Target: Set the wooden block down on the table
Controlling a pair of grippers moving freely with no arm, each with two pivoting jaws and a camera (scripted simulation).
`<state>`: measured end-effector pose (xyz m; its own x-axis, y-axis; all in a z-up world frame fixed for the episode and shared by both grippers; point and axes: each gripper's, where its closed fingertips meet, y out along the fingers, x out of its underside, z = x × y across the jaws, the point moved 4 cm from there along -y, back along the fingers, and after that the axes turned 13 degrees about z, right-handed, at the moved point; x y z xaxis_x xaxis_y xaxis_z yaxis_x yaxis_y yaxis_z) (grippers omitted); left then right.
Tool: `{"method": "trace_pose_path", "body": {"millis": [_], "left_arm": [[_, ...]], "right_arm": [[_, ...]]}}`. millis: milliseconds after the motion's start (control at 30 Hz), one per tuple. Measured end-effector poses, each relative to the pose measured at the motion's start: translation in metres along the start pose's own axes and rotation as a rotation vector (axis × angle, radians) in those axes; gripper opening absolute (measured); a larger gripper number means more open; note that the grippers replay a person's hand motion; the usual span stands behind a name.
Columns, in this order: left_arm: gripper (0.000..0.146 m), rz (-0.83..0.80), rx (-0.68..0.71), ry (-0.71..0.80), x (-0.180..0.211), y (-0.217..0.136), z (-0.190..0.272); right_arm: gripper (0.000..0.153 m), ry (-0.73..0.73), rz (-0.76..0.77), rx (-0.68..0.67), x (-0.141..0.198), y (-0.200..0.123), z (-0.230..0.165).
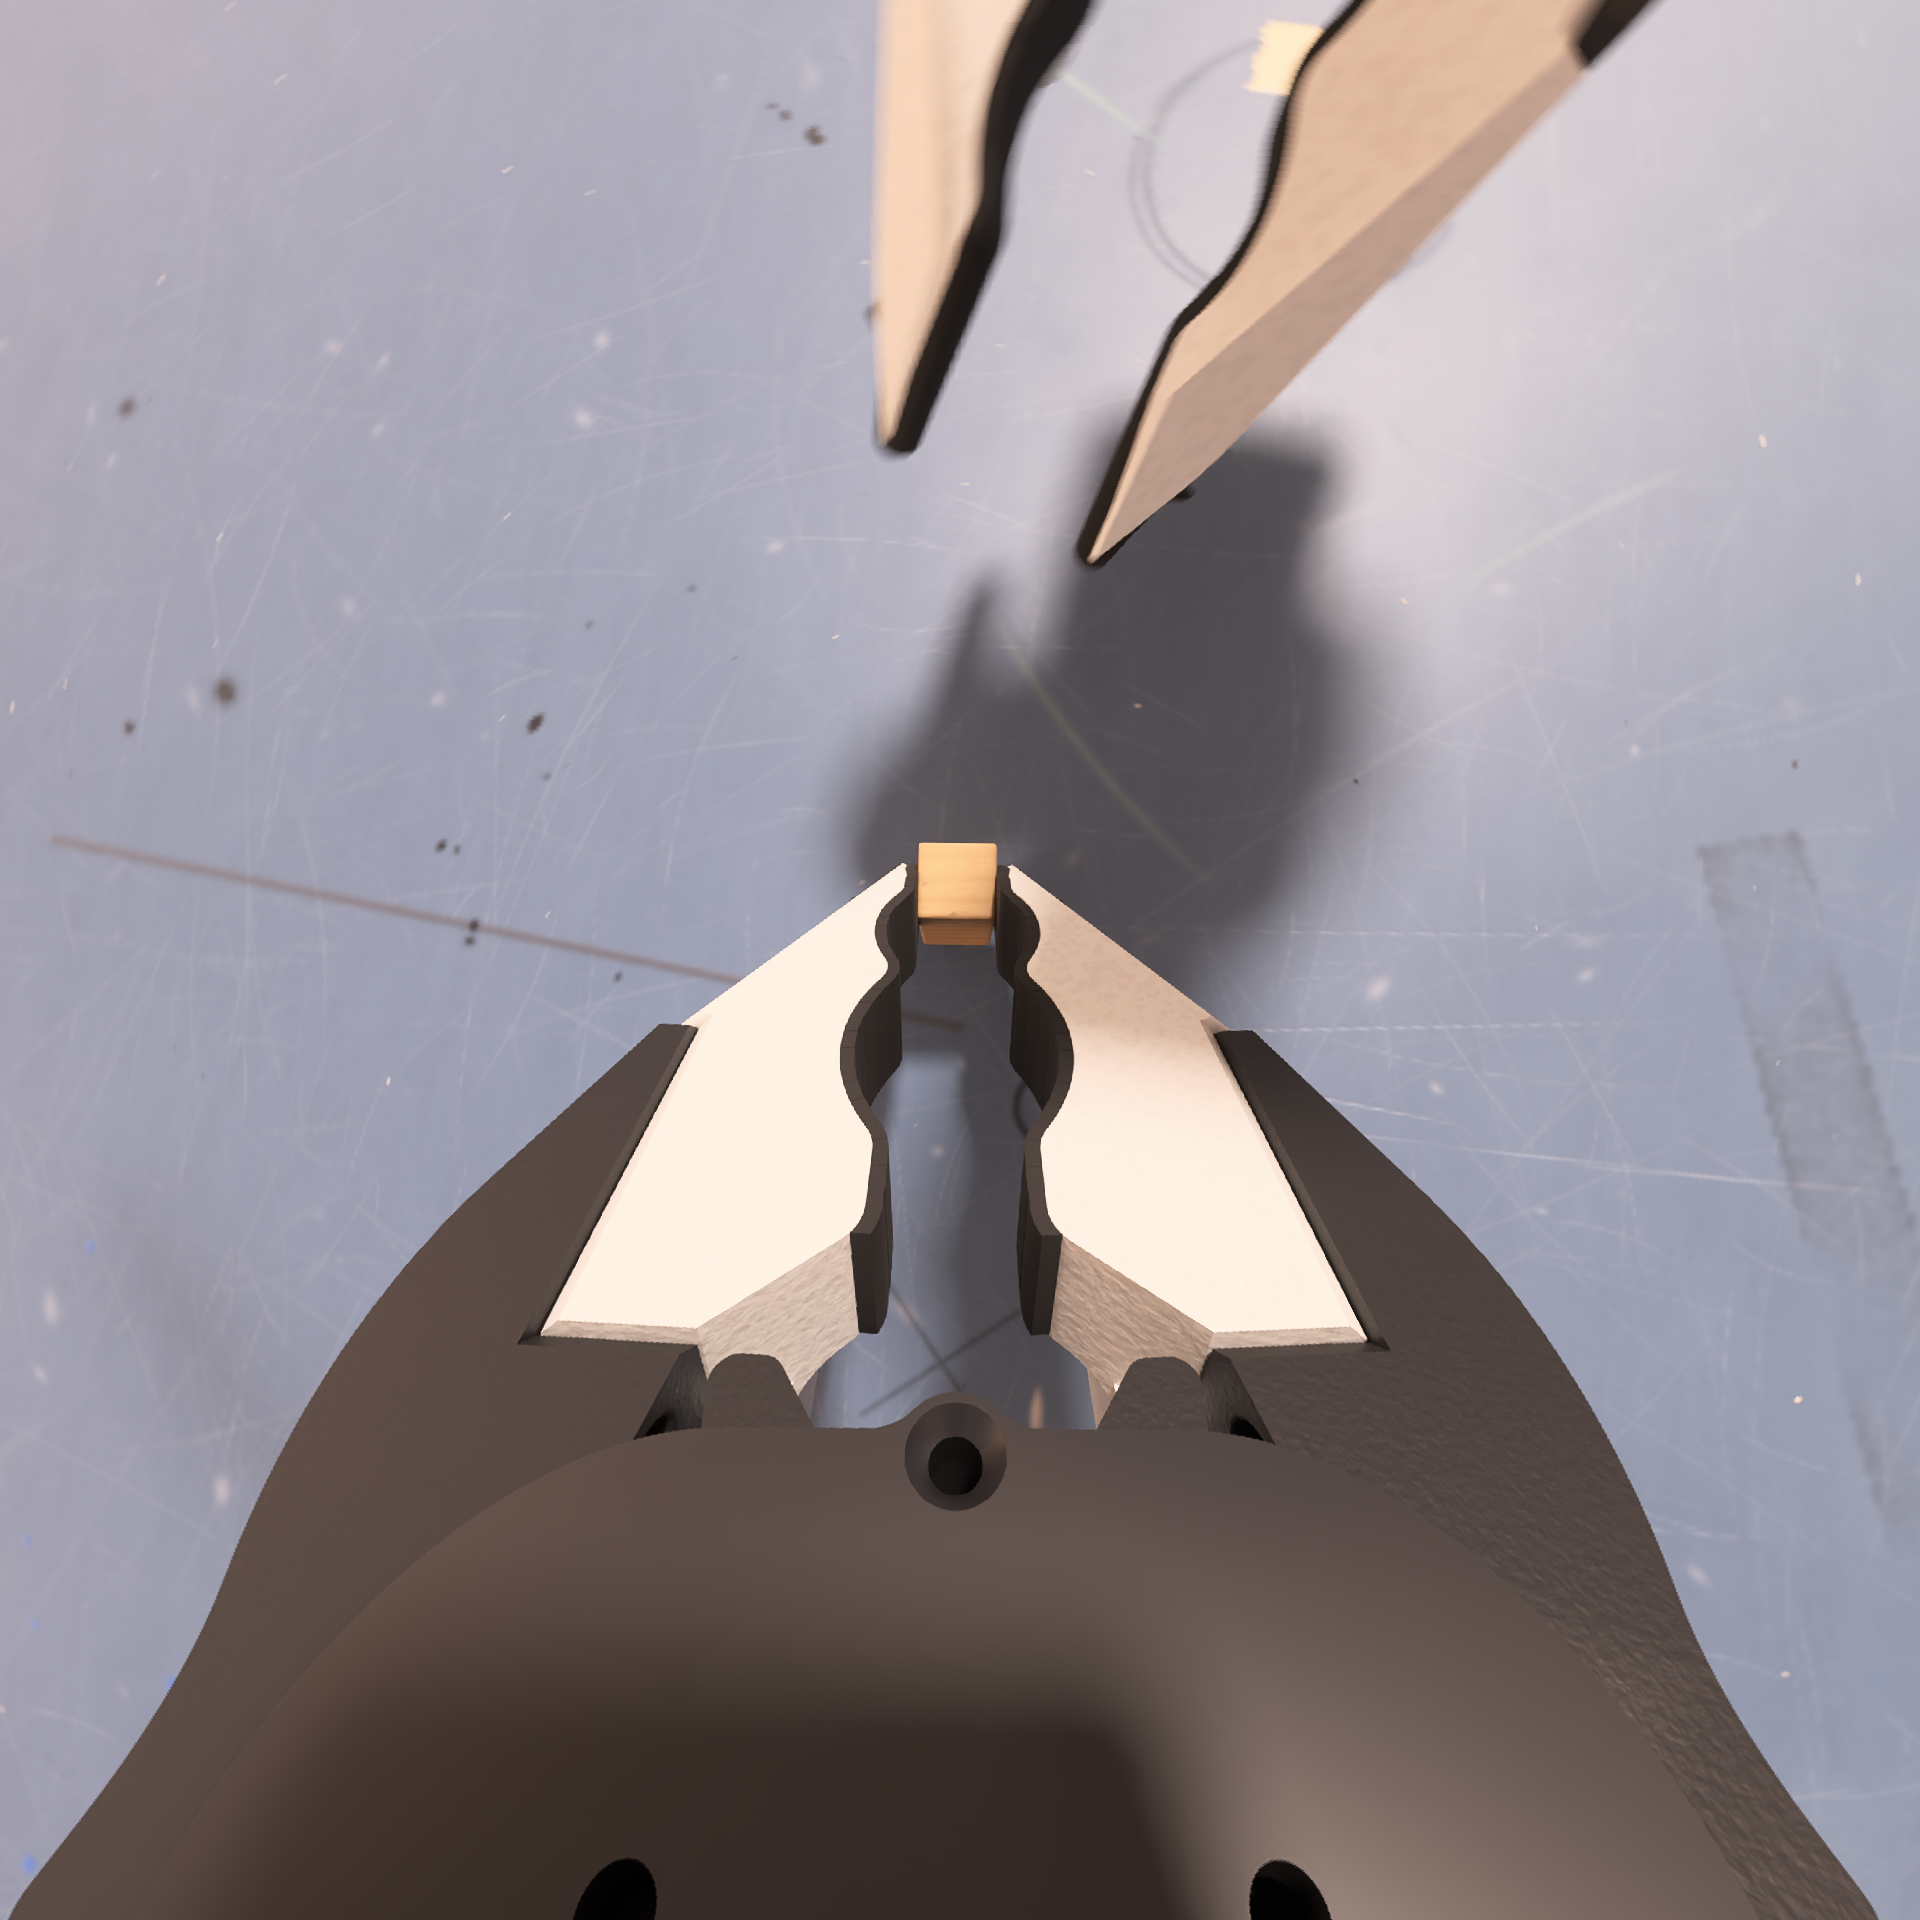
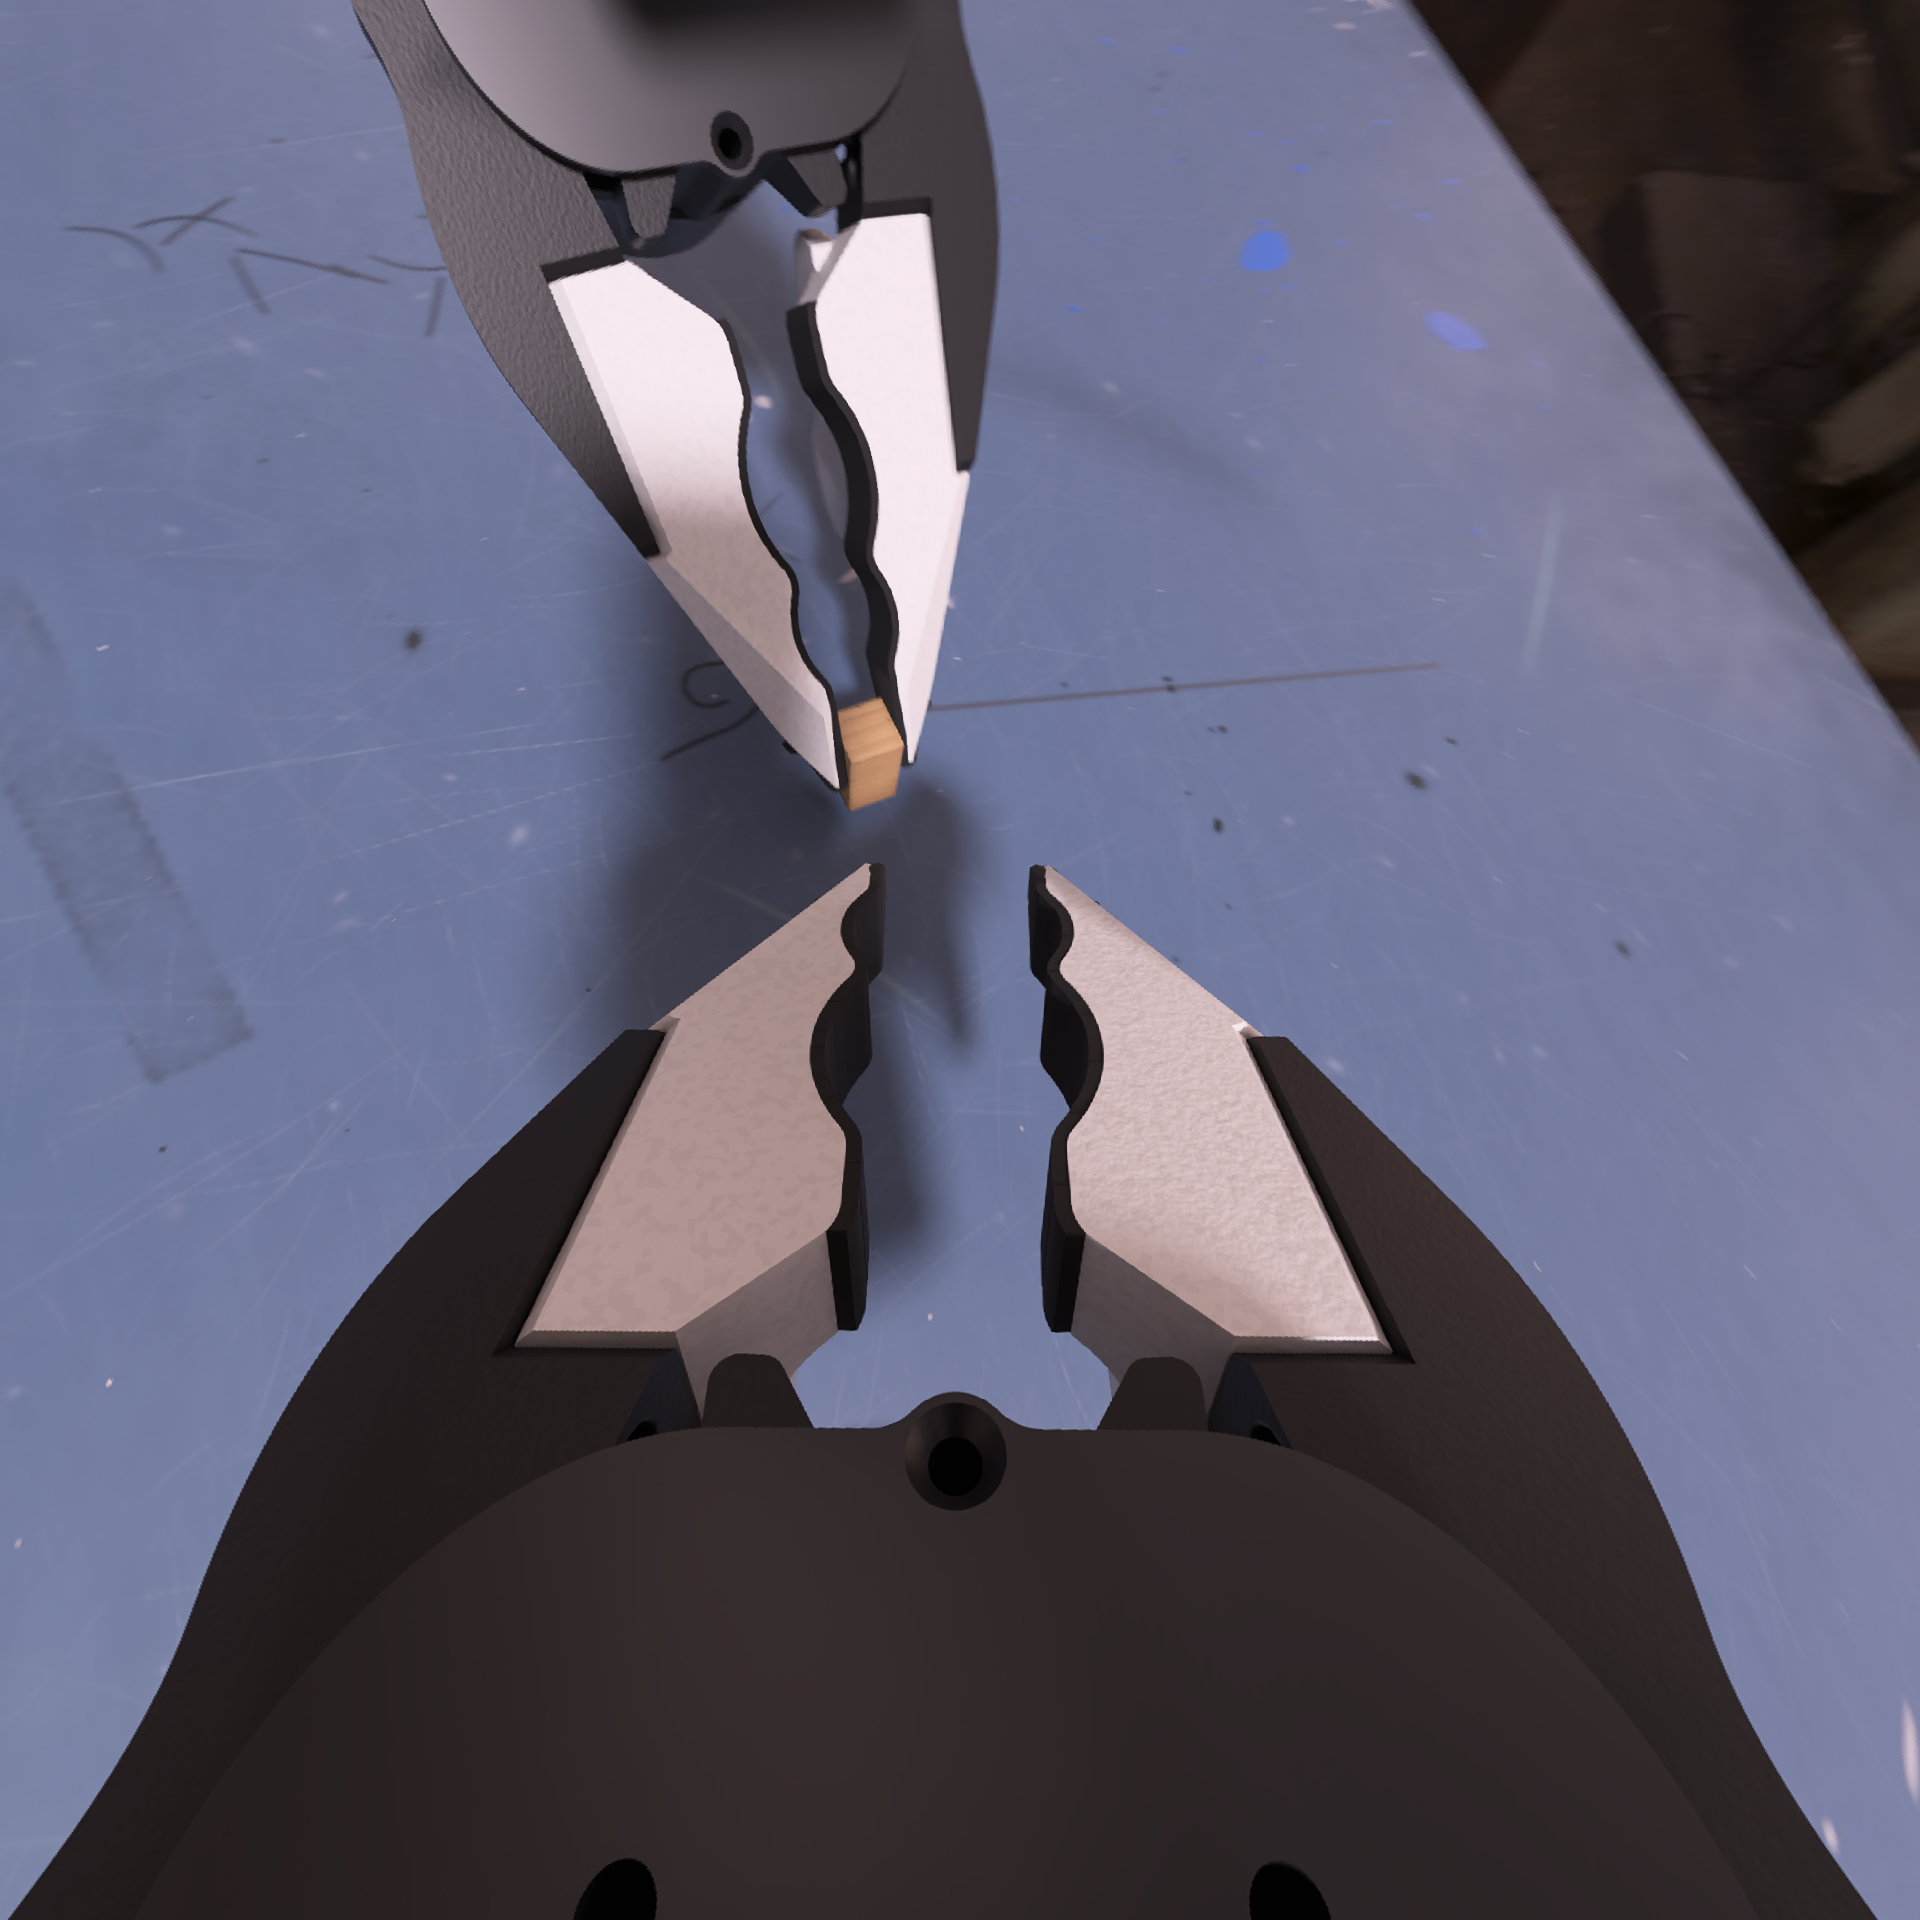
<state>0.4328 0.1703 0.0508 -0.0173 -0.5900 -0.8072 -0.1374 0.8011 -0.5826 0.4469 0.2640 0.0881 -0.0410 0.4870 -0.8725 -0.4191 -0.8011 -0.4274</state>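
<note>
I find the left tongs (image 1: 957,883) closed on the small pale-tan wooden cube (image 1: 957,891), pinched at the very fingertips, at 12 o'clock from its wrist camera. In the right wrist view the cube (image 2: 871,755) appears clear of the scratched blue-grey desk (image 2: 1351,935), though how far above it I cannot tell. The right tongs (image 2: 956,883) stand parted and empty, with the cube at their 11 o'clock. I judge the step to be lowering; next calls for a steady descent, then a gentle release.

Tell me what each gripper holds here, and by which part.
The left gripper pinches the wooden block by two opposite side faces, at its fingertips. The right gripper is open and holds nothing.
</note>
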Motion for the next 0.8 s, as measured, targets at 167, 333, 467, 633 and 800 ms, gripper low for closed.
{"method": "trace_pose_path", "body": {"millis": [167, 333, 467, 633, 800], "left_arm": [[0.014, -0.001, 0.04, 0.094, -0.001, 0.004, 0.01], [0.014, 0.016, 0.048, 0.088, 0.002, 0.0, 0.008], [0.017, 0.063, 0.054, 0.065, 0.004, -0.008, 0.004], [0.021, 0.092, 0.052, 0.057, 0.005, -0.022, -0.001], [0.019, 0.062, 0.053, 0.056, 0.012, -0.037, -0.006]], "right_arm": [[0.032, -0.032, -0.082, -0.168, 0.006, 0.02, -0.004], [0.009, -0.026, -0.1, -0.219, 0.007, 0.033, -0.003], [0.0, 0.014, -0.091, -0.234, 0.008, 0.035, -0.002], [0.008, 0.02, -0.075, -0.249, 0.005, 0.03, -0.002], [0.026, 0.021, -0.125, -0.285, 0.008, 0.031, -0.005]]}}
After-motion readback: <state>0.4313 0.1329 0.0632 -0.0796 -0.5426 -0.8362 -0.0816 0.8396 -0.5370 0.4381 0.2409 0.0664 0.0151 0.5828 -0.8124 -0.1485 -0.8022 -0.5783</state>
